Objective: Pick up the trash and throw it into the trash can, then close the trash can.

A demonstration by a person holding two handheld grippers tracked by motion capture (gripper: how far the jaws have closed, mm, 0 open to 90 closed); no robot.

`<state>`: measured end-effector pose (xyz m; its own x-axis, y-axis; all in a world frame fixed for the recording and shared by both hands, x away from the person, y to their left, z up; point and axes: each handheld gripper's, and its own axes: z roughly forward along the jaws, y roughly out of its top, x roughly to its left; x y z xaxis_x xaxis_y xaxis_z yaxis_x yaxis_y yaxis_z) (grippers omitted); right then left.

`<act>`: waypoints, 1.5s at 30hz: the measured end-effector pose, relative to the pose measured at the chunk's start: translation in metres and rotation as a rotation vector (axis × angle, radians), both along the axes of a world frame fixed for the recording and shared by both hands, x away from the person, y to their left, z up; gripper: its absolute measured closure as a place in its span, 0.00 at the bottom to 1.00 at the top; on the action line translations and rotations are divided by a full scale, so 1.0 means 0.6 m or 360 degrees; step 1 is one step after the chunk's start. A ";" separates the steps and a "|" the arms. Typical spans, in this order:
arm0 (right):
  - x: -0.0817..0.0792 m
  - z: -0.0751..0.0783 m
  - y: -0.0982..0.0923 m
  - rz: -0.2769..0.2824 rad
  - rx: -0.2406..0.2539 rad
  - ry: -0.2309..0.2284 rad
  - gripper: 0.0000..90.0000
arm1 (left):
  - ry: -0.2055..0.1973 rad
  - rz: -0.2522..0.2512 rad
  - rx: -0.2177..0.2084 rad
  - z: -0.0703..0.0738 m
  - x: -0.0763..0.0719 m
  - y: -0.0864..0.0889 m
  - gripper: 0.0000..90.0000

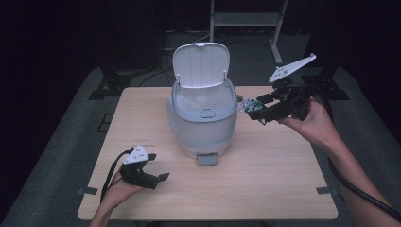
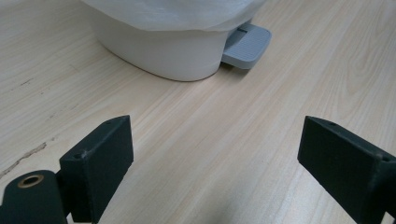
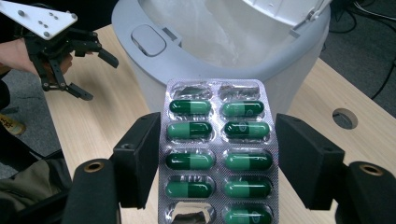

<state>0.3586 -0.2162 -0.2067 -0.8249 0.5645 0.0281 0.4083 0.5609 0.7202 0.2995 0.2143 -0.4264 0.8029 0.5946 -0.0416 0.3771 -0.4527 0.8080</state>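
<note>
At the desk's (image 1: 265, 184) seven o'clock corner, the left tongs (image 1: 153, 166) rest low with jaws wide apart and nothing between them. At two o'clock, the right tongs (image 1: 255, 108) are raised beside the open pedal bin (image 1: 202, 118), clamped on a blister pack (image 3: 217, 149) of green capsules, whose far end points at the bin's rim.

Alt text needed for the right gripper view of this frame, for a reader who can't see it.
A silver blister pack of green capsules sits between the right gripper's two black jaws, in front of the open white pedal bin on a light wooden table. Some of the top and bottom pockets are empty. At upper left, the left gripper hangs open in a hand.
</note>
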 end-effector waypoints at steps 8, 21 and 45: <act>0.001 0.012 0.011 0.0023 -0.0012 -0.0011 0.36 | 0.0005 -0.0006 0.0005 -0.001 0.000 0.000 0.11; 0.018 0.036 0.031 0.0044 -0.0013 -0.0020 0.36 | 0.0007 -0.0001 0.0006 0.000 -0.001 0.002 0.11; 0.043 0.062 0.069 0.0083 -0.0026 -0.0046 0.36 | 0.0020 -0.0001 0.0022 -0.004 -0.002 0.000 0.10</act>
